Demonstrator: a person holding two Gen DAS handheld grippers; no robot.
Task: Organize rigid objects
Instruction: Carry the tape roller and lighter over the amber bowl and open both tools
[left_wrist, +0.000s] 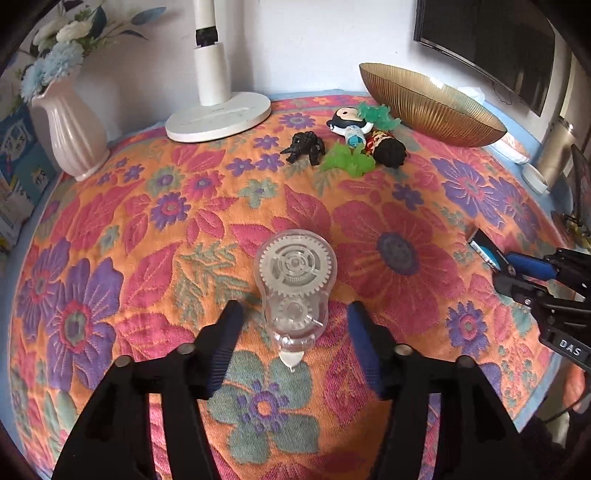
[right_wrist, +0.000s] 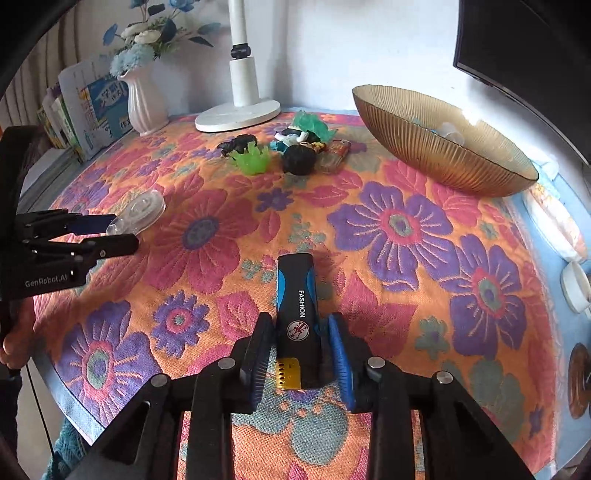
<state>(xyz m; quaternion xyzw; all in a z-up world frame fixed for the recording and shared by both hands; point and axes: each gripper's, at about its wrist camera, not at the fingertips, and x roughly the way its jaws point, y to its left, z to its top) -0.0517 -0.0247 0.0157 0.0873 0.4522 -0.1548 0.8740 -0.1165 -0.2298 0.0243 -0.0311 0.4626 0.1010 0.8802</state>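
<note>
A clear plastic correction-tape dispenser (left_wrist: 294, 286) with gears inside lies on the floral cloth, between the fingers of my open left gripper (left_wrist: 295, 317); the pads stand apart from it on both sides. It also shows in the right wrist view (right_wrist: 142, 212), by the left gripper (right_wrist: 107, 232). My right gripper (right_wrist: 301, 334) is shut on a black and blue lighter (right_wrist: 297, 314) marked FASHION, low over the cloth. In the left wrist view the lighter (left_wrist: 484, 249) shows at the right gripper's (left_wrist: 509, 266) tips.
A gold ribbed bowl (right_wrist: 443, 147) stands at the back right. Small toys lie in front of it: a black figure (left_wrist: 304, 147), green plastic pieces (left_wrist: 347, 158), a doll (left_wrist: 384, 147). A white lamp base (left_wrist: 218, 116) and a pink vase (left_wrist: 70, 136) stand at the back left.
</note>
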